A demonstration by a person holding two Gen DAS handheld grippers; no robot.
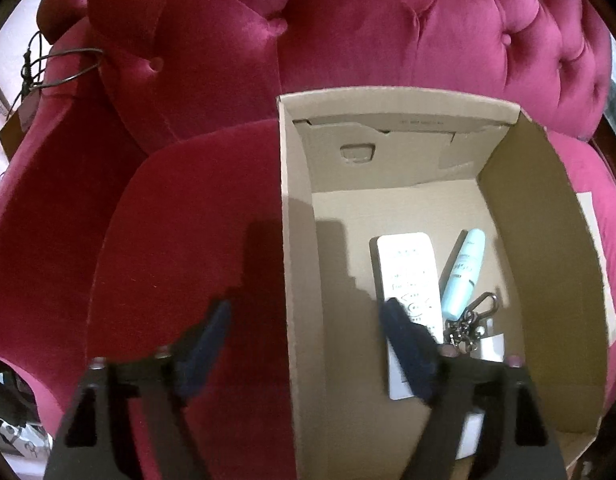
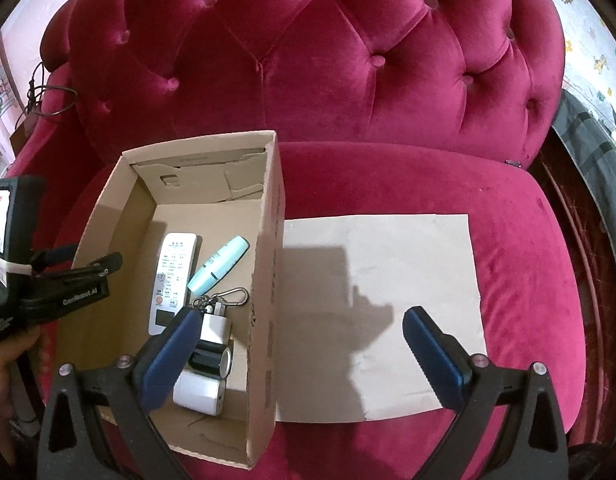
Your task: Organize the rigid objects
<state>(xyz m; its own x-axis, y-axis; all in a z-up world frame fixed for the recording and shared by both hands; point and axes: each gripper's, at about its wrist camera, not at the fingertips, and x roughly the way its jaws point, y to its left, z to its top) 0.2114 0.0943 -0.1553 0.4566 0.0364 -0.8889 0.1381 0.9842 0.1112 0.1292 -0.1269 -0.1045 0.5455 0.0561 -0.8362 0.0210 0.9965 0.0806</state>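
Note:
An open cardboard box (image 2: 268, 280) stands on the seat of a red velvet armchair. It holds a white remote control (image 2: 173, 276), a light blue tube (image 2: 218, 266), a keyring with a carabiner (image 2: 224, 300), a white charger (image 2: 214, 328), a black cylinder (image 2: 210, 358) and a white cylinder (image 2: 196, 394). My right gripper (image 2: 300, 356) is open and empty, astride the box's right wall. My left gripper (image 1: 308, 344) is open and empty, astride the box's left wall (image 1: 296, 280). The left wrist view shows the remote (image 1: 408, 280), tube (image 1: 464, 276) and keyring (image 1: 472, 324).
A flat sheet of cardboard (image 2: 388, 304) lies on the seat cushion (image 2: 516, 280) right of the box. The tufted chair back (image 2: 308, 60) rises behind. A dark cable (image 1: 60, 68) lies on the left armrest. The left gripper also shows in the right wrist view (image 2: 68, 272).

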